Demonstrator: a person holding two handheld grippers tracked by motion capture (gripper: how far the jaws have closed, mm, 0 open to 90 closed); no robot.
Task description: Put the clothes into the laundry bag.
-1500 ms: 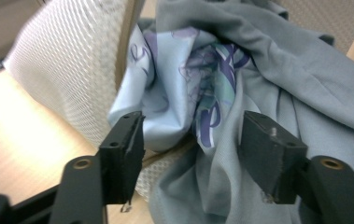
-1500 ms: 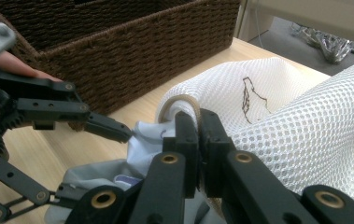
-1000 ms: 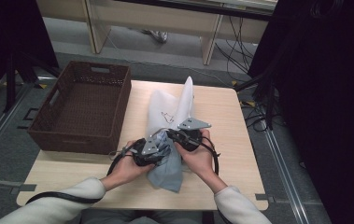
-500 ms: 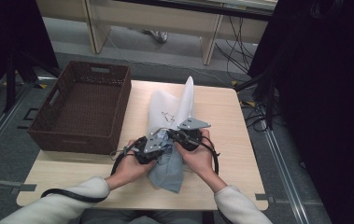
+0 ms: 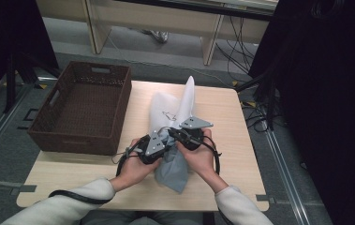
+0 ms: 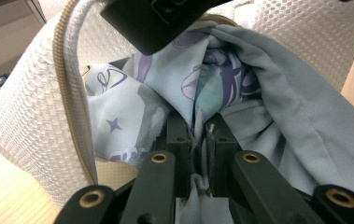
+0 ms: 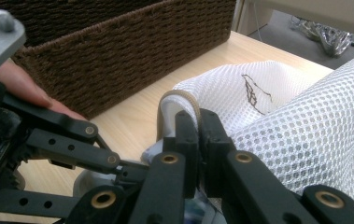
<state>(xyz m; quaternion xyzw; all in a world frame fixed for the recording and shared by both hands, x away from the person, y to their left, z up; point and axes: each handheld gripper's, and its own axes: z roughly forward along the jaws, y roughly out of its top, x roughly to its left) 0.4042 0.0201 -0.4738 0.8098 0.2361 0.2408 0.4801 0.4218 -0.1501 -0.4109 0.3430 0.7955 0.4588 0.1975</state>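
Note:
A white mesh bag [image 5: 166, 105] lies on the wooden table [image 5: 222, 108], one corner standing up. A light blue printed garment [image 5: 173, 168] hangs out of its near end. My left gripper [image 5: 162, 142] is shut on a fold of that garment [image 6: 277, 116]; its jaws have just been closing with the cloth between them [image 6: 201, 135]. My right gripper [image 5: 174, 134] is shut on the bag's tan zipper edge [image 7: 179, 98], holding the mesh [image 7: 305, 135] up. In the right gripper view that gripper [image 7: 197, 126] has the left one close at its left.
A dark brown wicker basket [image 5: 79, 140] stands on the left part of the table, its wall [image 7: 118, 51] close beside both grippers. Bare tabletop lies to the right of the bag. Cables trail from both hands toward the near edge.
My left gripper has edged up and in toward the bag's mouth. The right hand and the mesh bag have stayed put.

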